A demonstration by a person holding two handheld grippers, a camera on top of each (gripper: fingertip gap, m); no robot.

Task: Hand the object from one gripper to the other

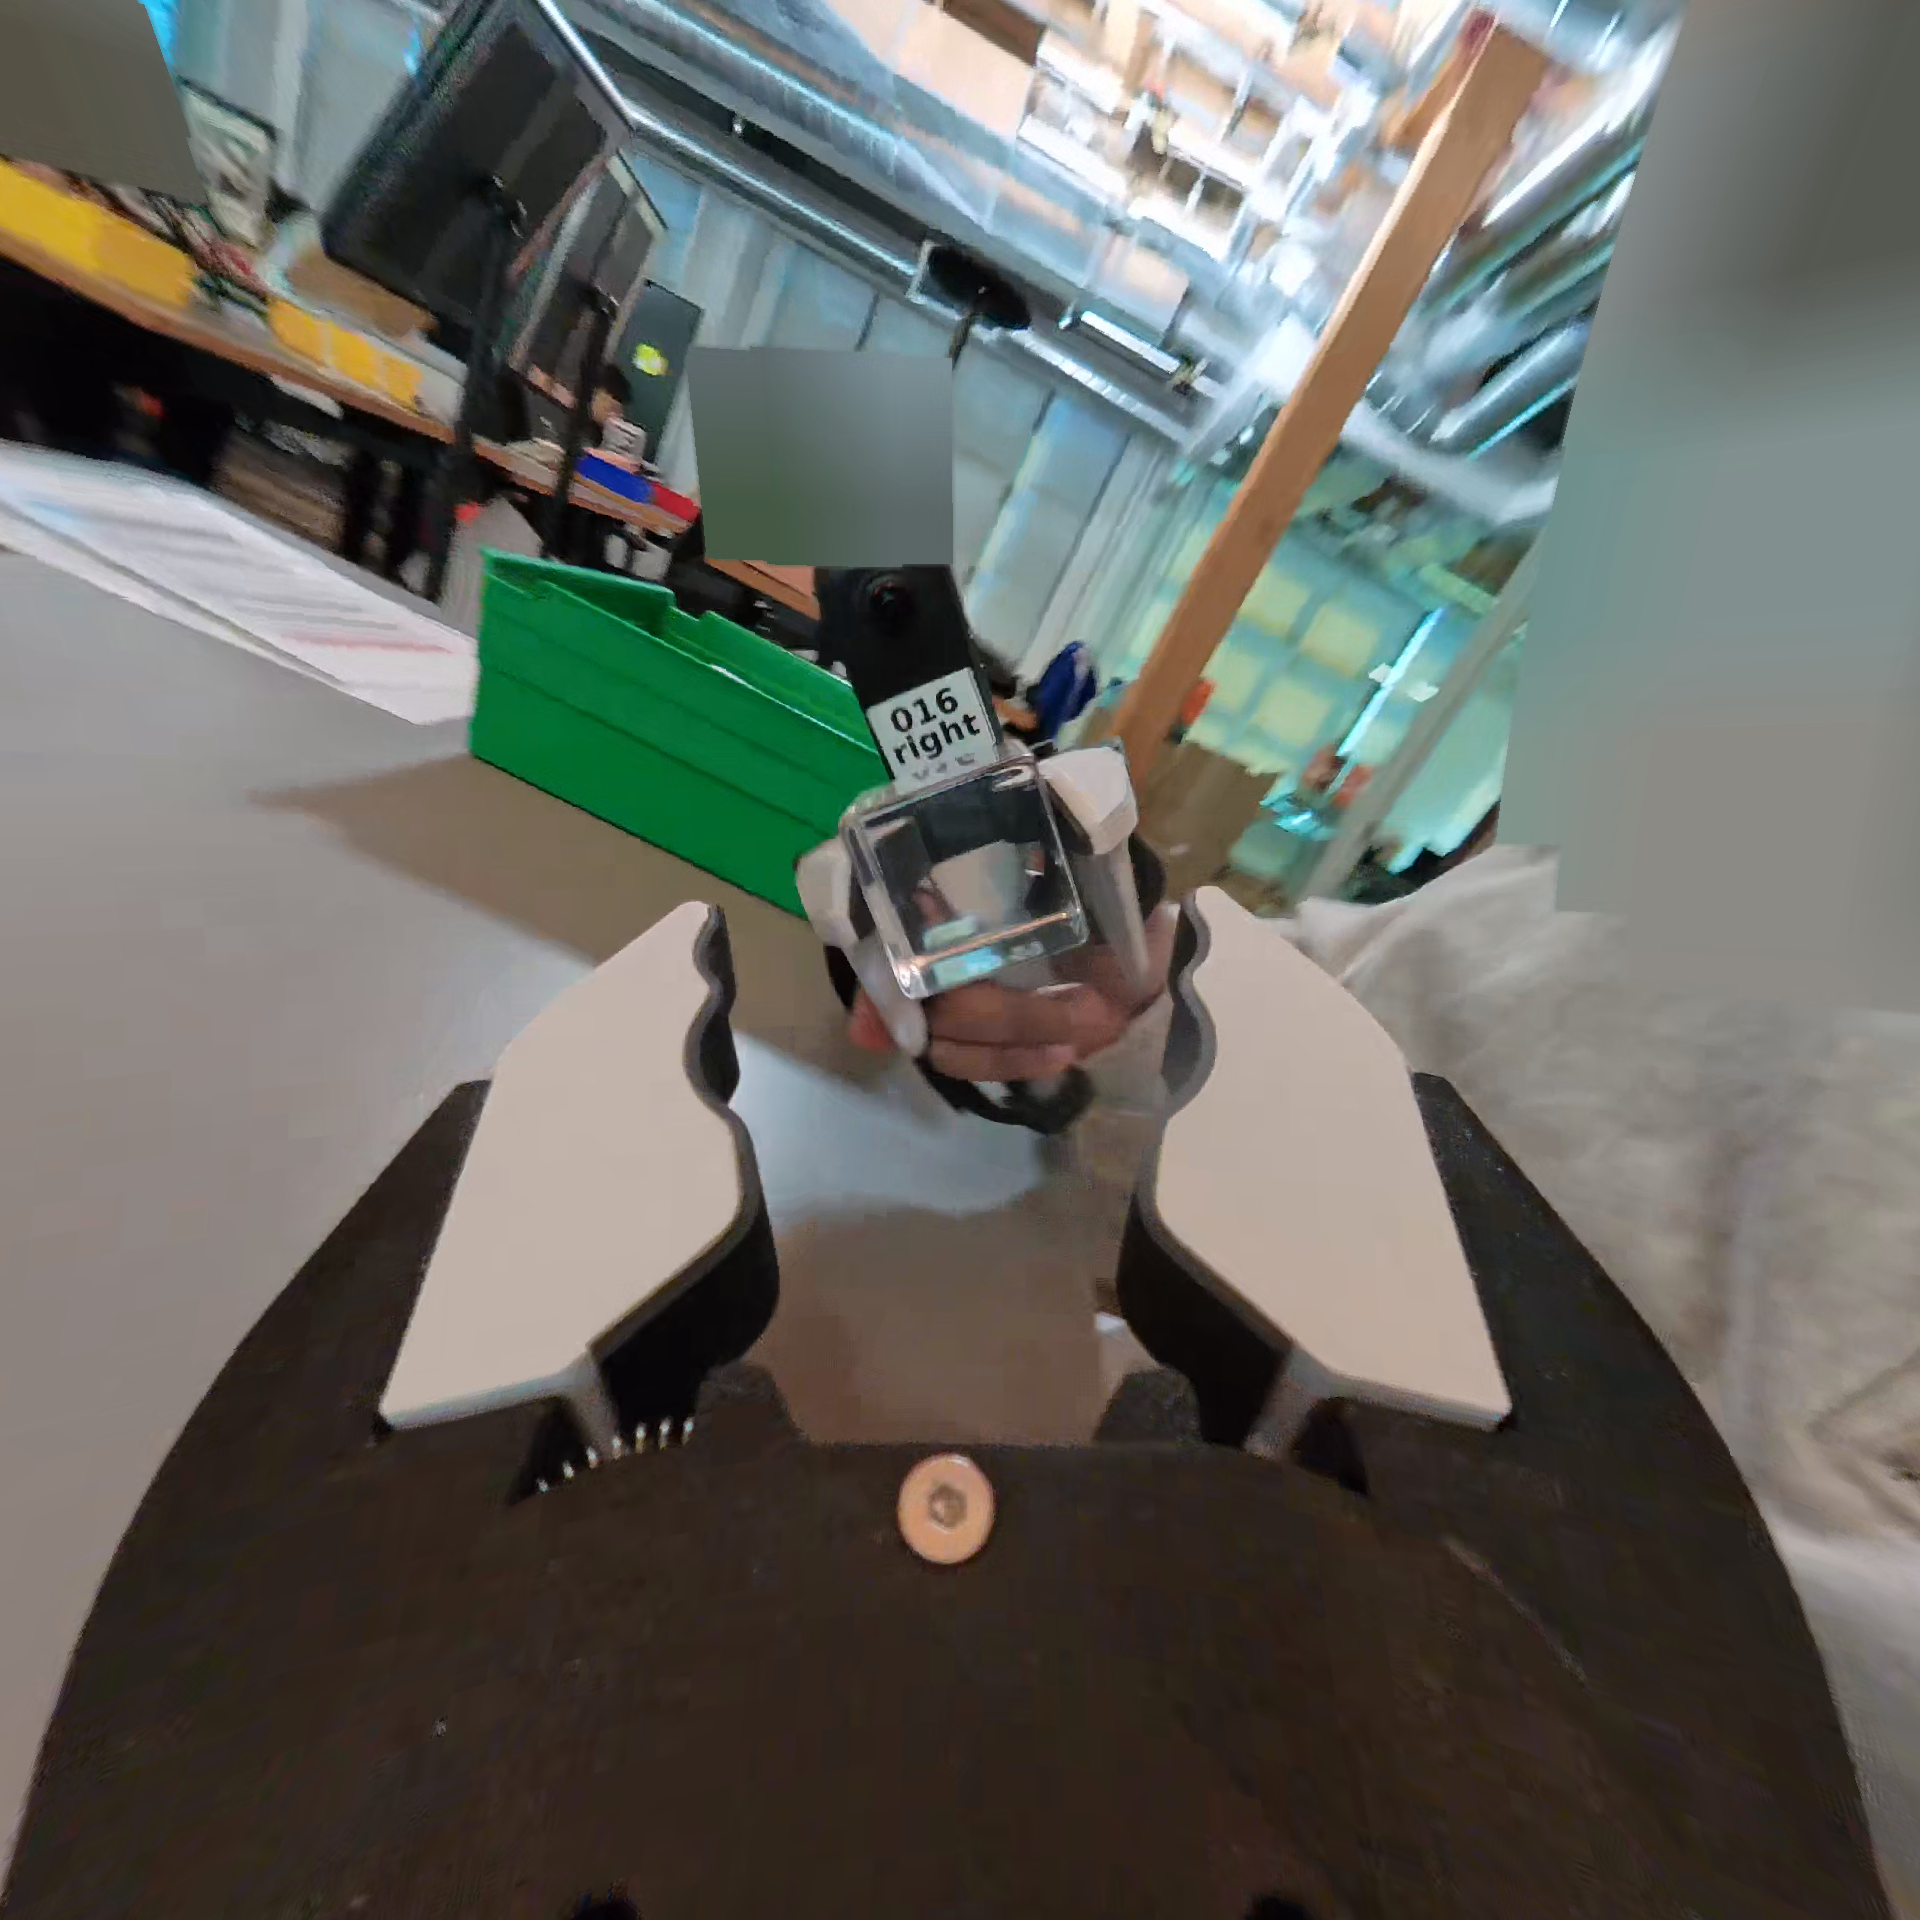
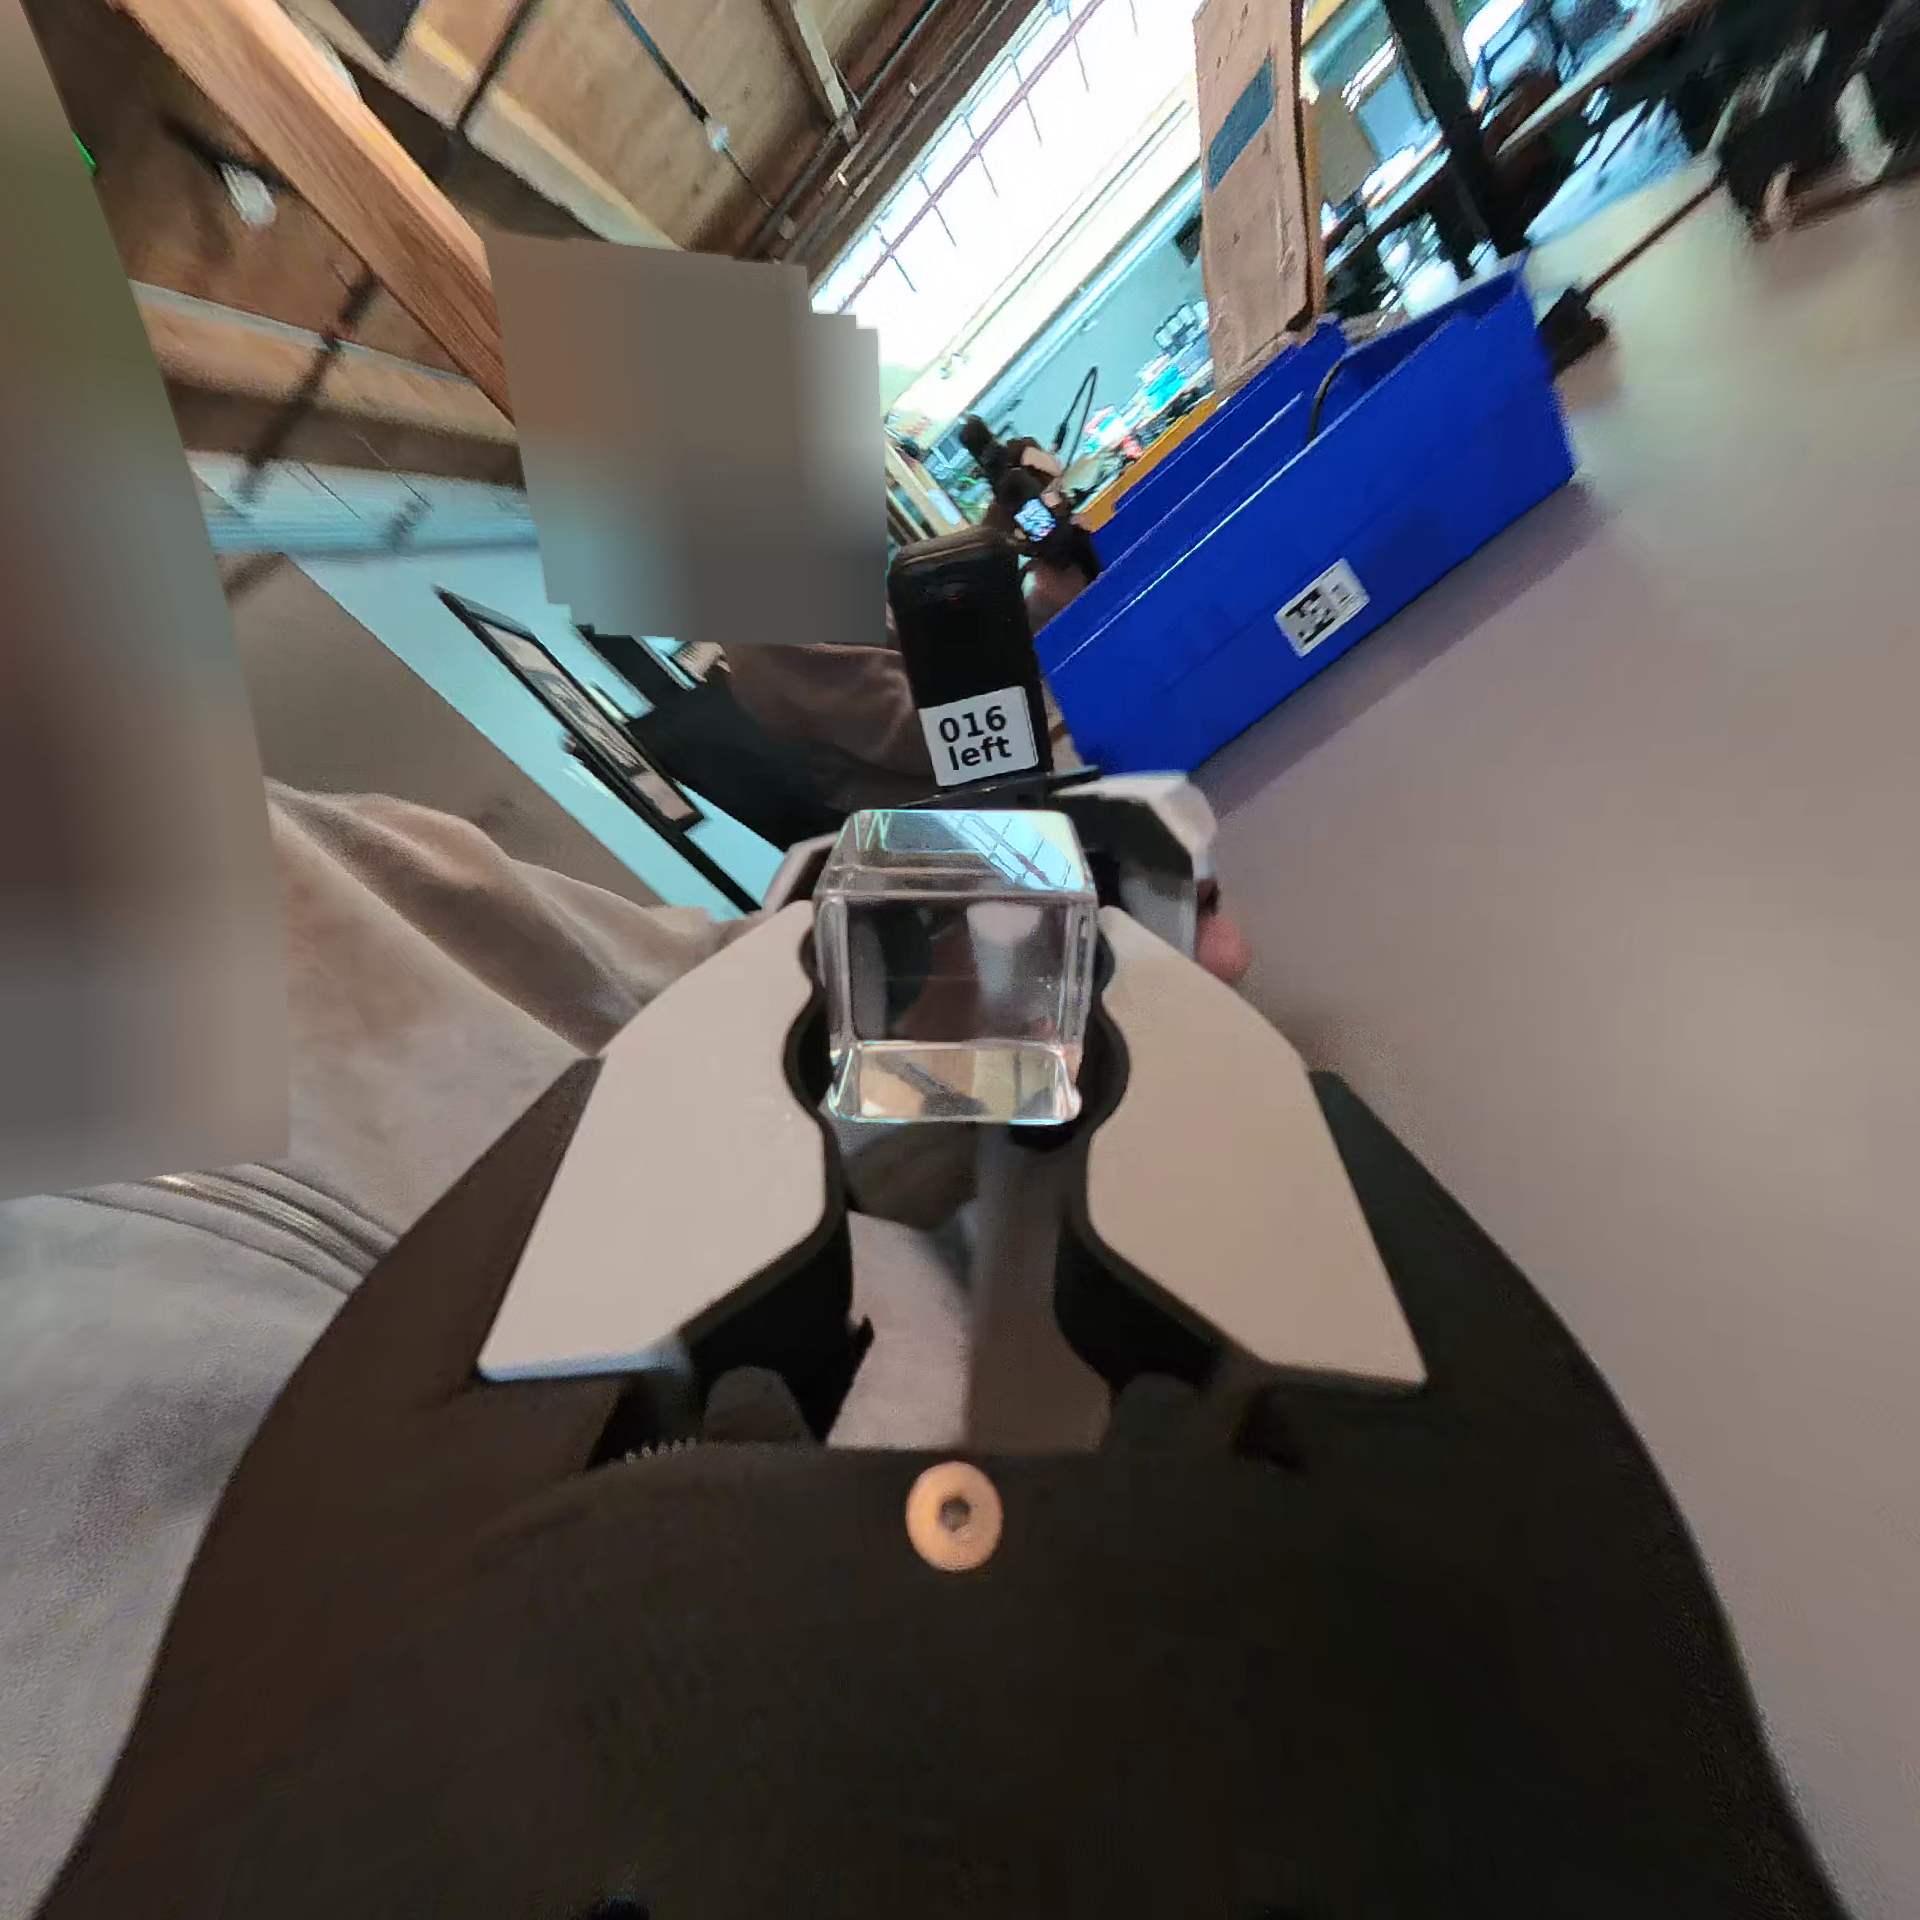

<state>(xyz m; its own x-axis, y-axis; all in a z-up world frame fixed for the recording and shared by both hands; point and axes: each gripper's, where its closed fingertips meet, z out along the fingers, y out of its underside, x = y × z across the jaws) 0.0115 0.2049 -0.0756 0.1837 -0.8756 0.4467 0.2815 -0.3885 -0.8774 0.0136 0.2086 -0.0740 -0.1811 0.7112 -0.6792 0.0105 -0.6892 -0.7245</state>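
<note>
The right gripper (image 2: 956,997) has its pale fingers (image 2: 717,1091) closed on a clear cube (image 2: 956,987), pinching it by two opposite sides near the fingertips, so the cube stands out in front of them with its faces free above and below. Seen from the left wrist view, the same cube (image 1: 966,894) is held up in the air, facing the left gripper (image 1: 951,997), whose fingers (image 1: 603,1143) are spread wide with nothing between them. The cube sits just beyond those fingertips, roughly in line with the gap and not touching either finger. Behind the cube, a hand (image 1: 1008,1029) wraps the handle of the right gripper, and a black camera (image 1: 899,634) with a white label rises above it. Farther back from the cube, to its left in the left wrist view, a green bin (image 1: 644,717) stands on the grey bench (image 1: 208,935), with white paper sheets (image 1: 229,582) lying beyond the bin. In the right wrist view, behind and to the right of the cube, a blue bin (image 2: 1320,582) rests on the bench (image 2: 1610,935). A light grey sleeve (image 2: 156,1351) fills the lower left there.
</note>
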